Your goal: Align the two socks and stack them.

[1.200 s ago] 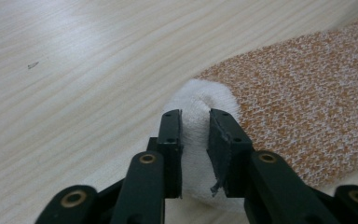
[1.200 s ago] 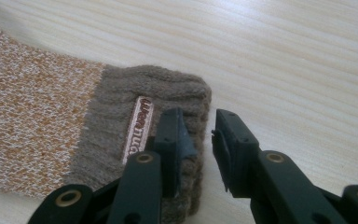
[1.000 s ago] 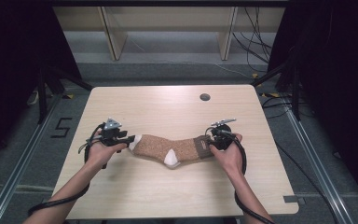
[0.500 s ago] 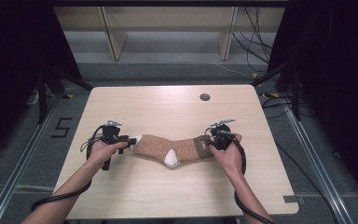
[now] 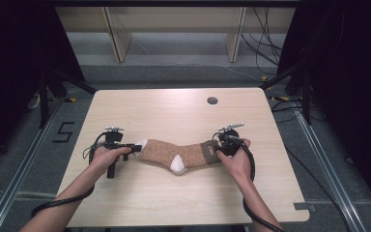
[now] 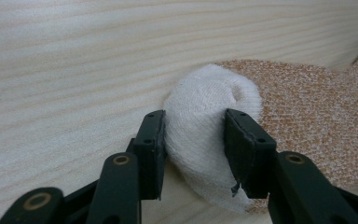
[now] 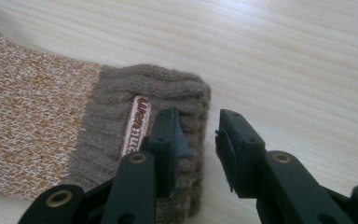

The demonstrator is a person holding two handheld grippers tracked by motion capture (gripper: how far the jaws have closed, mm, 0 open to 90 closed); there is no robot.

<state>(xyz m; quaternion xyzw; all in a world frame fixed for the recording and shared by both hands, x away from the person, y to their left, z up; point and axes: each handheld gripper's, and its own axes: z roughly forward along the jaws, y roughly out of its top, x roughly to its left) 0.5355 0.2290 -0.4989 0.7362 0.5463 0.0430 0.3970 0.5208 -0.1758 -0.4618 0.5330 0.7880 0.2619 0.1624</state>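
The sock [image 5: 176,154] lay flat across the desk [image 5: 174,111], its white toe pinched as the closing left gripper [image 6: 193,140] clamped on, the right gripper [image 7: 196,140] straddling the cuff edge, unclamped; lifting remained.

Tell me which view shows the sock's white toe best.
Left gripper view: the white toe sits close up between the left hand-held gripper, whose jaws have just been closing, pads against its sides. The high view shows it as a small pale tip of the sock. The right gripper view shows the brown cuff.
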